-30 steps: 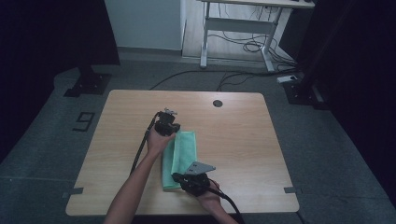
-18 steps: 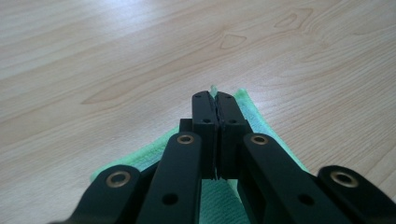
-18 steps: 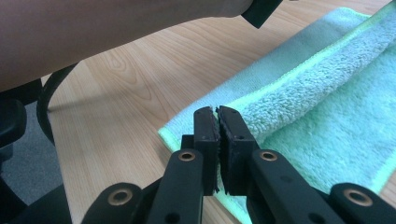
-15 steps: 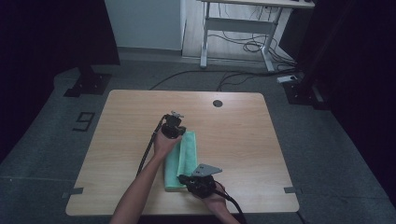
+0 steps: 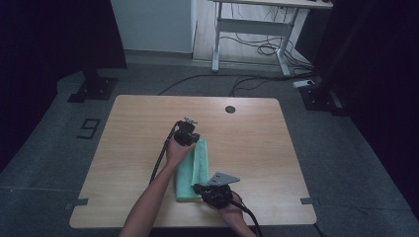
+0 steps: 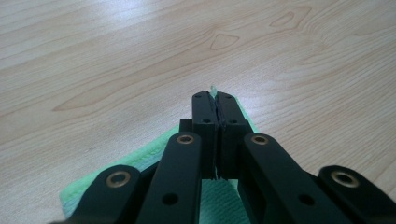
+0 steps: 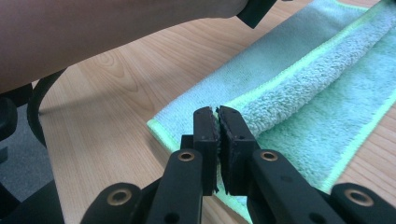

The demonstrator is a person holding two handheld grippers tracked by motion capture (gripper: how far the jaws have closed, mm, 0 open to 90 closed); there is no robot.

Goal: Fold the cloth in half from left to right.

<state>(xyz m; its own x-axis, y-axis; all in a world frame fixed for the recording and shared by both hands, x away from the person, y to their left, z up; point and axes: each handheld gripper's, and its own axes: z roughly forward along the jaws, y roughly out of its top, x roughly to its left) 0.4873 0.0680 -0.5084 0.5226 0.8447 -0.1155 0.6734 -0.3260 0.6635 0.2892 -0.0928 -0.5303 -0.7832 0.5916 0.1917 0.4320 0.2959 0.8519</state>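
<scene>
A light green towel [image 5: 196,170] lies folded lengthwise on the wooden table [image 5: 133,128], just right of its middle. My left gripper [image 5: 191,141] is at the towel's far end, shut on the cloth. In the left gripper view a sliver of green pokes out between its closed tips [image 6: 214,99], and the towel [image 6: 140,156] spreads beneath them. My right gripper [image 5: 198,188] is at the near end, shut on a lifted, rolled-over edge. In the right gripper view its tips [image 7: 217,115] pinch that edge of the towel [image 7: 299,79], with the other forearm [image 7: 116,32] across the top.
A round dark grommet hole [image 5: 230,109] sits near the table's far edge. The left gripper's cable [image 5: 160,158] runs along the forearm toward the near edge. Behind the table stand a desk frame [image 5: 247,29] and loose floor cables. Bare wood lies left and right of the towel.
My left gripper has shifted right and slightly lower with the towel's far edge, and the towel now looks narrower. The right gripper has stayed put.
</scene>
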